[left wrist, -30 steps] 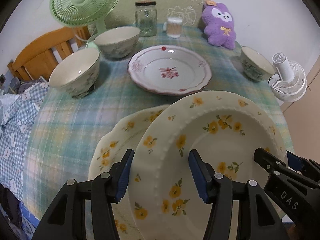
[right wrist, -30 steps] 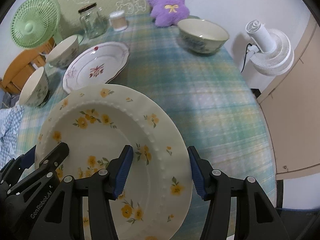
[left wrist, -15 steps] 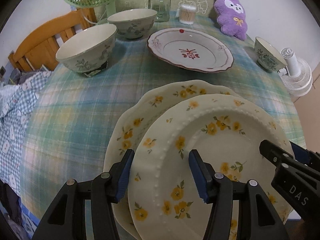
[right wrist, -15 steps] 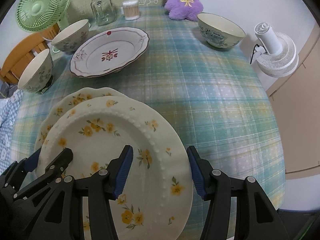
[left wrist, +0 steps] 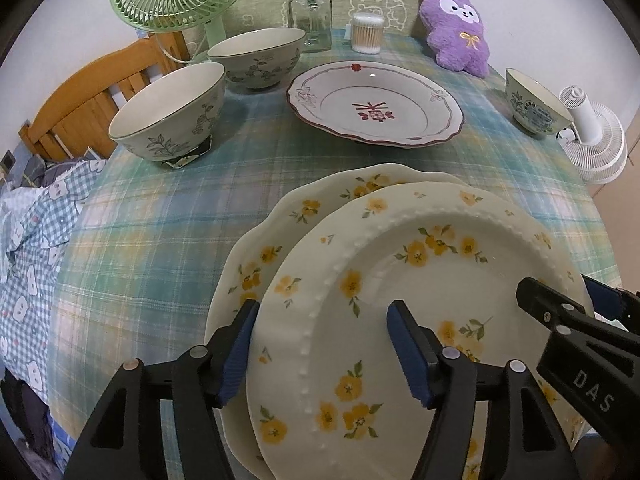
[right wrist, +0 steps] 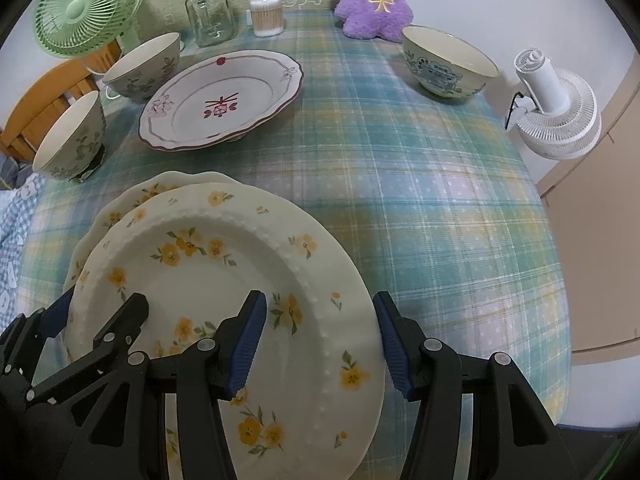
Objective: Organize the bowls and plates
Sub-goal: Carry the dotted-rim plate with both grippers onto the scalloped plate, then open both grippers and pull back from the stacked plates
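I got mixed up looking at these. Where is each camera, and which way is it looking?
Left wrist: on the left gripper, looking forward over the top plate to the bowls; the right gripper shows too.
Right wrist: on the right gripper, facing likewise; left gripper shows.
Both share the plates and the red plate.

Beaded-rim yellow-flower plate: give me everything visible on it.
The beaded-rim plate looks like glazed cream ceramic, with yellow flower sprigs and a raised dot ring around its well. It lies roughly flat over a scalloped plate with matching flowers. The left gripper and right gripper straddle opposite rims, jaws apart; contact is unclear.
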